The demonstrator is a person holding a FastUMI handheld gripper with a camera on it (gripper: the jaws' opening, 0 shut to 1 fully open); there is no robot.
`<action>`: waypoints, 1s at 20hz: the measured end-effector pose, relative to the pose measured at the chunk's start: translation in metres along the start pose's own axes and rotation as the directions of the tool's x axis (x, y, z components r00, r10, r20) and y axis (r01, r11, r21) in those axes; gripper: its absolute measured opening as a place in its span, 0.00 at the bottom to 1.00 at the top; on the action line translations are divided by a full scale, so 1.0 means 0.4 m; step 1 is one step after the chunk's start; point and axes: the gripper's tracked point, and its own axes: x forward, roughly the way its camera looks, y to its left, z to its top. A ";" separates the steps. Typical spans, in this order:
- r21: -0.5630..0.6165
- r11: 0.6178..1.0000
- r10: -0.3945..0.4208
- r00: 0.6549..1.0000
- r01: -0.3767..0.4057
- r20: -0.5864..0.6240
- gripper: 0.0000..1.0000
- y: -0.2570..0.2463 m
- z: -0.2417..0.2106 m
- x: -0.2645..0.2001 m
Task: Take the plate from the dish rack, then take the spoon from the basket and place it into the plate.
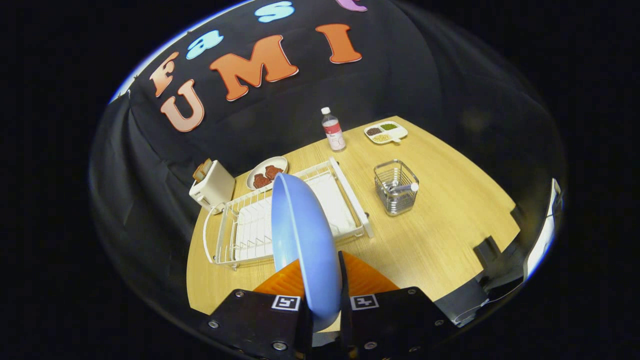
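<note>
Blue plate [305,245]: clamped on edge between my fingers, gripper [324,280] closed on its rim, long axis running away from me, raised above the dish rack [280,220]. Wooden table [440,230]: bare stretch ahead-right, edge near. Wire basket [396,187] beyond, right, holding the spoon [404,188]. Further off: toaster [212,186], food plate [267,173], bottle [333,130], divided tray [385,132].

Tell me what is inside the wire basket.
A spoon lies inside the wire basket, handle across the top. Its bowl end is hard to make out. The tool is shut on the blue plate.
</note>
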 end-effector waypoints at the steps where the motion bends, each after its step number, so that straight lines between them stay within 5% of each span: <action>1: 0.020 1.000 0.006 1.000 -0.005 -0.015 0.22 -0.009 -0.026 0.002; 20: 0.329 0.941 0.157 0.963 -0.079 -0.218 0.22 -0.011 -0.340 0.174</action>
